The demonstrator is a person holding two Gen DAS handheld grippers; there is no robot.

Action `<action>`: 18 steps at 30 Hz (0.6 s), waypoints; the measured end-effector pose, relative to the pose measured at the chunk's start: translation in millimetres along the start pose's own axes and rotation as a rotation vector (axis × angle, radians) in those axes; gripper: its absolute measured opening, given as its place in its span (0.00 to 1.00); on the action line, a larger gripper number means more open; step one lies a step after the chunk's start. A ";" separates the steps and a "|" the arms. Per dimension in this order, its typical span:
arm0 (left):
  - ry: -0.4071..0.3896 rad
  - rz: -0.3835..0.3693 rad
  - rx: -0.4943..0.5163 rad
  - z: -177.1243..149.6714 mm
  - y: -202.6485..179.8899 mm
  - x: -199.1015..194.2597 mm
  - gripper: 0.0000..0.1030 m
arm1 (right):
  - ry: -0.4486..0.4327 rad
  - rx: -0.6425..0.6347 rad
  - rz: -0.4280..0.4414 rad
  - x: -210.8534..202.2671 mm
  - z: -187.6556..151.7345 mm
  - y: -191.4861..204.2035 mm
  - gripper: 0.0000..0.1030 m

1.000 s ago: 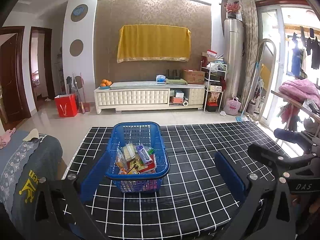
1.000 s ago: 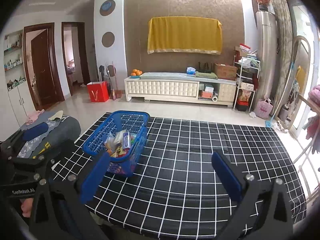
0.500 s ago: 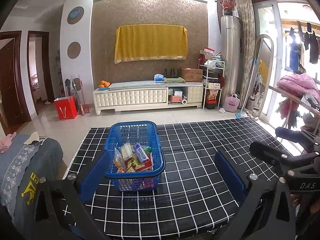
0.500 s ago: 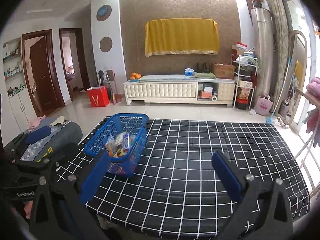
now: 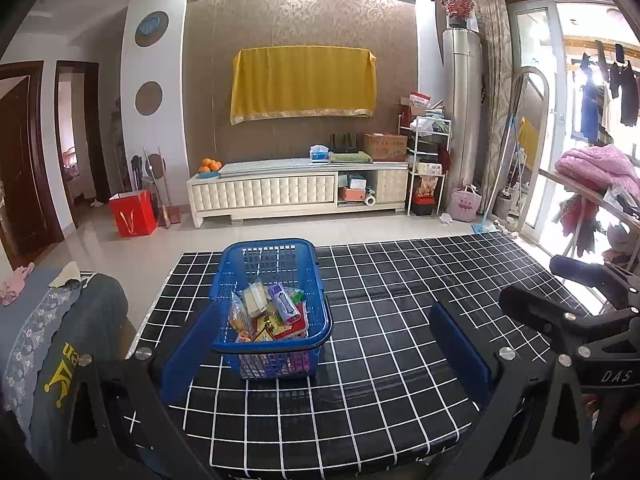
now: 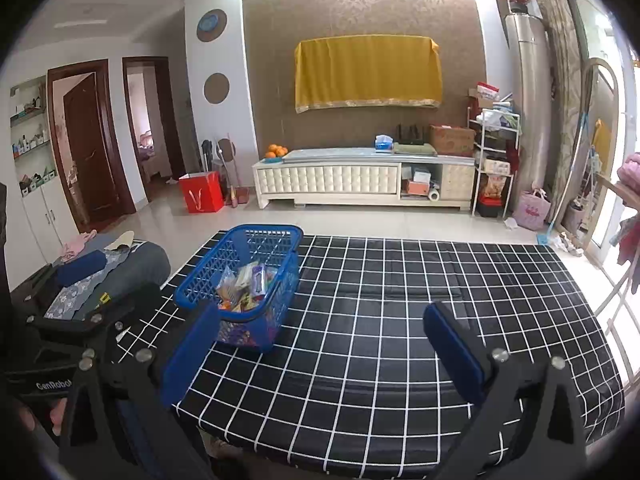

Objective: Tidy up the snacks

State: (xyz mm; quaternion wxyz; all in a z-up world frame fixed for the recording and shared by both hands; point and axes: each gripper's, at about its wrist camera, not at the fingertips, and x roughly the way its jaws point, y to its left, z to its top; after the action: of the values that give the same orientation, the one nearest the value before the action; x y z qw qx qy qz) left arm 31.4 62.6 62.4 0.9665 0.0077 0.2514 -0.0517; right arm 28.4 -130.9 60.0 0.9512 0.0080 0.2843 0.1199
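Observation:
A blue plastic basket [image 5: 276, 268] stands on the left part of a table with a black, white-gridded cloth [image 5: 400, 280]. Inside it lie several snack packets [image 5: 268, 312], piled toward the near end. My left gripper [image 5: 324, 344] is open above the near table edge, its left pad [image 5: 188, 348] just short of the basket's near left corner. In the right wrist view the basket [image 6: 240, 264] sits left of centre with the snack packets [image 6: 248, 280] inside, and my right gripper [image 6: 320, 344] is open and empty near the table's front edge.
The other gripper's black body [image 5: 580, 320] shows at the right of the left wrist view. A grey cushion with clothes [image 6: 108, 268] lies left of the table. Beyond the table are tiled floor, a red bag [image 5: 132, 216] and a white TV cabinet [image 5: 296, 192].
Both grippers have drawn back and risen slightly, so the basket and table look a little farther and lower. Both stay open; the basket has not moved.

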 end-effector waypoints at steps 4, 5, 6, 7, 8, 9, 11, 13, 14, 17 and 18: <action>0.005 -0.004 -0.002 -0.1 0.4 0.8 1.00 | 0.004 0.003 0.001 0.1 -0.6 -0.1 1.00; 0.006 -0.005 -0.002 -0.2 -0.2 0.8 1.00 | 0.004 0.004 0.002 0.5 -0.8 -0.3 1.00; 0.007 -0.005 -0.002 -0.4 0.1 1.0 1.00 | 0.005 0.005 0.002 0.4 -1.3 -0.2 1.00; 0.008 -0.006 -0.003 -0.8 0.1 0.5 1.00 | 0.005 0.006 0.003 0.2 -1.5 -0.5 1.00; 0.008 -0.007 -0.002 -0.9 0.0 0.4 1.00 | 0.006 0.006 0.004 0.6 -1.3 -0.9 1.00; 0.009 -0.009 -0.003 -0.4 0.6 1.0 1.00 | 0.006 0.005 0.003 0.0 -1.2 -0.7 1.00; 0.010 -0.017 -0.007 -0.3 1.6 1.0 1.00 | 0.006 0.005 0.001 -0.5 -1.2 -1.1 1.00; 0.009 -0.023 -0.009 -0.4 2.6 0.1 1.00 | 0.006 0.004 0.001 -0.6 -1.0 -1.1 1.00; 0.010 -0.024 -0.009 -0.3 2.8 0.2 1.00 | 0.006 0.004 0.001 -0.6 -1.0 -1.0 1.00; 0.008 -0.025 -0.010 0.1 3.0 -0.3 1.00 | 0.005 0.004 0.002 -0.7 -1.0 -0.6 1.00; 0.008 -0.027 -0.010 0.2 3.0 -0.4 1.00 | 0.005 0.003 0.003 -1.0 -0.7 -0.7 1.00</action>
State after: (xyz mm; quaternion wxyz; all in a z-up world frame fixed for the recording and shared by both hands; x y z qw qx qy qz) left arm 31.5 65.7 62.7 0.9648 -0.0004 0.2554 -0.0633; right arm 27.4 -131.9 59.9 0.9503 0.0096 0.2868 0.1207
